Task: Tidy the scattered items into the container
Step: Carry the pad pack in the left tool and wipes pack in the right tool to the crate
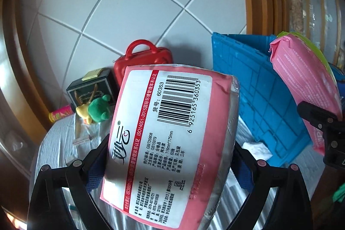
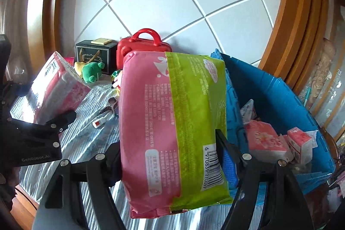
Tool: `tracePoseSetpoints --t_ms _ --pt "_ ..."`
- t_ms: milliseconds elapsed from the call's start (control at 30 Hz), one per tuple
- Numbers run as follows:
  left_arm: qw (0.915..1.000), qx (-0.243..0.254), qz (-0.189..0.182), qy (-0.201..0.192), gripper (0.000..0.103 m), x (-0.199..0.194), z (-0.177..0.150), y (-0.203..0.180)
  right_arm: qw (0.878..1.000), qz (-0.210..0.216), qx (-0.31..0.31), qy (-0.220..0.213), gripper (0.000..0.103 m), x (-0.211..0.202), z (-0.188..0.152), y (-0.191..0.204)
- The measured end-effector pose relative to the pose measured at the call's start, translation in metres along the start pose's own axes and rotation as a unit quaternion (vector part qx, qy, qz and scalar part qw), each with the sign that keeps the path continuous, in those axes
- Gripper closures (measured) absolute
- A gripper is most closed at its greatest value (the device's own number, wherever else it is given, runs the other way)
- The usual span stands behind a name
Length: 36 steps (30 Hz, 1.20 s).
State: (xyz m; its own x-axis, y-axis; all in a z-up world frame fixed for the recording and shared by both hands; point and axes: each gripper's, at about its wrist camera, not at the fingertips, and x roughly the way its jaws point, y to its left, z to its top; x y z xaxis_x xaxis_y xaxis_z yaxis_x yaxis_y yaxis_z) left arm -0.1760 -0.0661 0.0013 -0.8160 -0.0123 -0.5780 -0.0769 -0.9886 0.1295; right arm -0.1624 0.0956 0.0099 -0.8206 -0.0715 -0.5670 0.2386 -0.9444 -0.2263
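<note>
My left gripper [image 1: 170, 161] is shut on a pink tissue pack [image 1: 172, 122] with a white barcode label, held up above the table. My right gripper [image 2: 170, 152] is shut on a pink and green wipes pack [image 2: 172, 118], also lifted and standing on end. The blue crate [image 2: 280, 87] lies just right of the wipes pack. It holds a pink tissue pack [image 2: 265, 141] and a small carton [image 2: 299, 143]. In the left wrist view the blue crate [image 1: 248, 87] is ahead on the right, with the wipes pack [image 1: 301, 79] in front of its far side.
Against the tiled wall stand a red mini suitcase [image 2: 142, 46], a black box [image 2: 94, 53] and a green frog plush [image 2: 91, 70]. Small metal items [image 2: 107, 109] lie on the striped cloth [image 2: 86, 133]. A pink tube [image 1: 60, 113] lies at the left edge. Wooden frames flank both sides.
</note>
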Motion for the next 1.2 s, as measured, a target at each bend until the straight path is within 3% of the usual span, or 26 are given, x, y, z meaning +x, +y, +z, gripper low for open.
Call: tracePoseSetpoints --t_ms 367,667,933,1200 --pt "0.9977 0.043 -0.049 -0.021 0.005 -0.013 0.041 -0.058 0.997 -0.055 0.052 -0.018 0.031 -0.038 0.001 -0.059" --pt "0.9946 0.056 -0.060 -0.063 0.005 -0.032 0.092 -0.141 0.990 -0.098 0.096 -0.039 0.031 -0.058 -0.006 -0.156" --pt "0.9947 0.048 -0.066 -0.063 0.005 -0.009 0.139 -0.236 0.990 -0.095 0.099 -0.018 0.031 -0.030 -0.005 -0.263" --pt "0.9972 0.046 -0.046 -0.037 0.004 0.027 0.176 -0.284 0.990 -0.064 0.127 0.008 0.031 0.028 0.008 -0.340"
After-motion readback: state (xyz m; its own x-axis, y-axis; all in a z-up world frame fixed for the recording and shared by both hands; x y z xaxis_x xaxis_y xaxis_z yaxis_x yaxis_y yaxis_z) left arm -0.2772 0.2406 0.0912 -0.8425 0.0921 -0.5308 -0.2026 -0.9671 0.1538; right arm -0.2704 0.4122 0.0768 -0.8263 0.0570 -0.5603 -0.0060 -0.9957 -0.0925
